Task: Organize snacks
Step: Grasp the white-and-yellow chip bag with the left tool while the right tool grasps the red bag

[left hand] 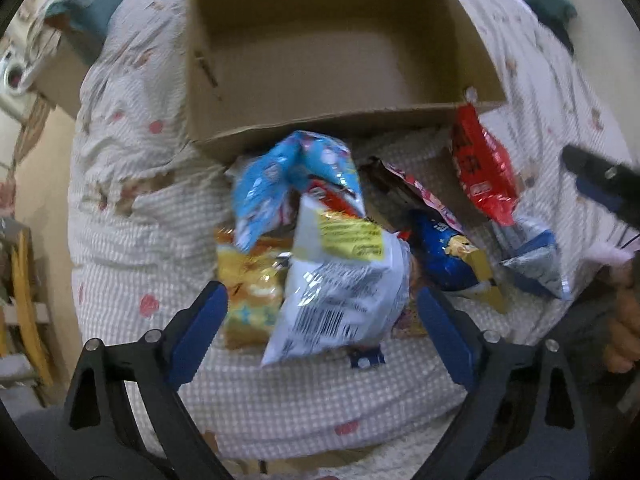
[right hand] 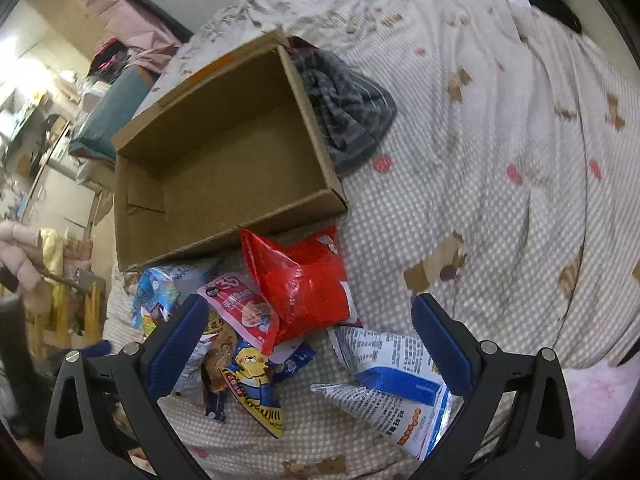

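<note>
Two grippers hang over a heap of snack bags on a bed, and both stand wide open with nothing held. Between the blue pads of the left gripper (left hand: 322,322) lies a big white bag (left hand: 340,288), back side up with a bar code showing, but the pads are not pressing it. Just left of it sits a yellow bag (left hand: 250,280), and a light blue bag (left hand: 296,176) lies a little farther away, on top of the heap. The right gripper (right hand: 308,344) hangs over the right end of the heap. A dark blue bag with a cartoon dog (right hand: 252,380) lies near its left pad and a white and blue bag (right hand: 400,384) lies near its right pad. A red bag (right hand: 304,280) lies just past them, leaning toward the cardboard box (right hand: 132,216). The box sits on the far side of the heap, open at the top, and nothing can be seen inside it. I think the job now is to pick up one bag with each gripper and put it in the box. To do it well, go down until the pads are on both sides of just one bag. Squeeze the puffy middle softly, so the bag does not pop or slip. Lift it clear of the other bags, carry it over the near wall of the box, and let go low inside. Do not knock the red bag.
</note>
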